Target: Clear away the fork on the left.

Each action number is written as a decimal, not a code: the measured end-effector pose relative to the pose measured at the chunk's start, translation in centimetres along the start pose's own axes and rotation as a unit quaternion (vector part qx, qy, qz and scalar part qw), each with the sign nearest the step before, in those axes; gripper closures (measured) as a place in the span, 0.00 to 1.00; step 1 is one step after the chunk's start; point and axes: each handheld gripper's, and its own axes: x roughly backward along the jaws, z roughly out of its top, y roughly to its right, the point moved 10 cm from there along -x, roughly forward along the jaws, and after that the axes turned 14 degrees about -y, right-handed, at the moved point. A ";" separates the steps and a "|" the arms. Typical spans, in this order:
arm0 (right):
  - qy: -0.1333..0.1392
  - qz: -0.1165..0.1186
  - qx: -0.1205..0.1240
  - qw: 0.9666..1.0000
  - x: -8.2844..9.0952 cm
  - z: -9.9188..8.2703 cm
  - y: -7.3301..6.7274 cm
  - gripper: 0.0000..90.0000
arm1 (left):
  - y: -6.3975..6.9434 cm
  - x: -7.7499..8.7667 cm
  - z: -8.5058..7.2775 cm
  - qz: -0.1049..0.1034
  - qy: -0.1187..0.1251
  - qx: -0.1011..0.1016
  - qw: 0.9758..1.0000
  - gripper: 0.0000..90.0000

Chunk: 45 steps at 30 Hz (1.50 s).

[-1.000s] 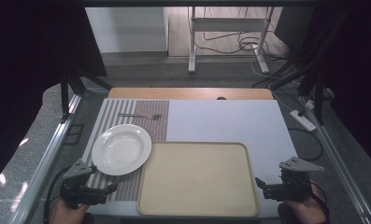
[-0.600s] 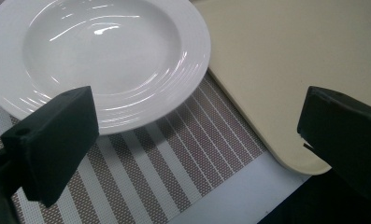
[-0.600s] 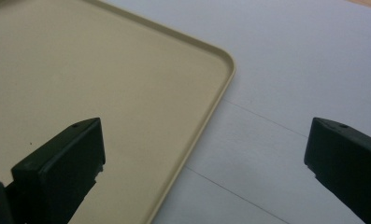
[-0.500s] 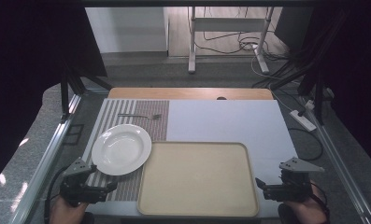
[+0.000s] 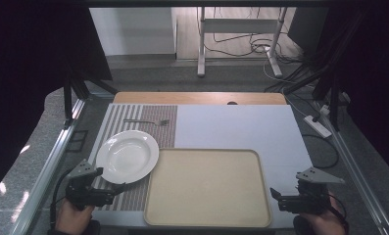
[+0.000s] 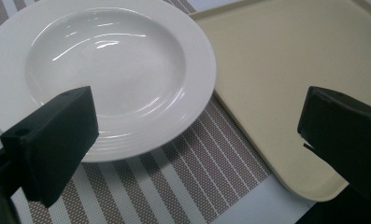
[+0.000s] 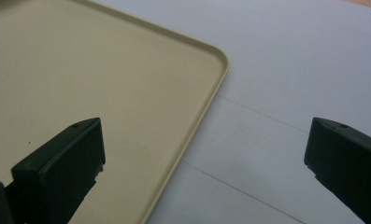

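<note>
A beige tray [image 5: 207, 188] is lying flat at the near middle of the table [image 5: 241, 125], its long axis running left to right across the table and its near edge reaching close to the table's near edge. It is carrying nothing. In the right gripper view its far right corner [image 7: 220, 58] is curving round against the white table surface [image 7: 290, 93].

Just beside the tray's far left corner a white plate [image 5: 127, 155] is sitting upright on a striped placemat [image 5: 148, 115]; in the high view the rim seems to be meeting the tray's edge, though I cannot tell whether they are touching. Farther back on the placemat a fork [image 5: 146, 121] is lying with its long axis left to right, its tines pointing right.

The left gripper [image 5: 114, 190] is hovering at the near left corner, held by a hand [image 5: 74, 216], pointing toward the plate and tray. In the left gripper view [image 6: 197, 140] its jaws are standing spread wide, gripping nothing.

The right gripper [image 5: 275, 195] is hovering at the near right, held by the other hand [image 5: 324, 223], pointing left toward the tray's right edge. In the right gripper view [image 7: 204, 154] its jaws are likewise spread wide and gripping nothing.
</note>
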 end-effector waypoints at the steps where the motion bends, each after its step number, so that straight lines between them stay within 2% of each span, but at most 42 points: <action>1: 0.000 0.000 0.000 1.000 0.0 0.0 0.0 0.00 | -0.1 -0.1 0.1 -0.002 -0.002 0.001 1.000 0.00; 3: -0.002 0.000 -0.002 1.000 0.0 0.0 0.0 0.00 | -0.2 -0.4 0.3 -0.007 -0.005 0.001 1.000 0.00; 12: -0.004 0.002 -0.001 1.000 -0.1 -0.1 0.0 0.00 | -1.5 -1.5 1.1 0.006 -0.021 0.008 1.000 0.00; 16: -0.004 0.002 -0.001 1.000 -0.1 -0.1 0.0 0.00 | -1.8 -1.8 1.3 0.016 -0.026 0.000 1.000 0.00; 18: -0.004 0.003 -0.001 1.000 -0.1 -0.1 -0.1 0.00 | -1.9 -2.0 1.5 0.015 -0.025 -0.008 1.000 0.00; 22: -0.004 0.003 -0.001 1.000 -0.1 -0.1 0.0 0.00 | -2.2 -2.6 1.9 0.010 -0.034 -0.006 0.999 0.00; 32: -0.007 0.001 0.000 1.000 -0.2 -0.1 0.0 0.00 | -3.4 -4.1 4.2 0.033 -0.038 -0.018 0.999 0.00; 36: -0.008 0.001 0.001 1.000 -0.2 -0.1 0.0 0.00 | -3.8 -4.8 5.2 0.023 -0.039 -0.015 0.999 0.00; 39: -0.009 0.000 0.001 1.000 -0.2 -0.1 0.0 0.00 | -4.3 -5.4 6.0 0.024 -0.040 -0.020 0.999 0.00; 45: -0.011 -0.001 0.001 1.000 -0.2 -0.1 0.0 0.00 | -5.1 -7.1 7.6 0.018 -0.059 -0.025 0.998 0.00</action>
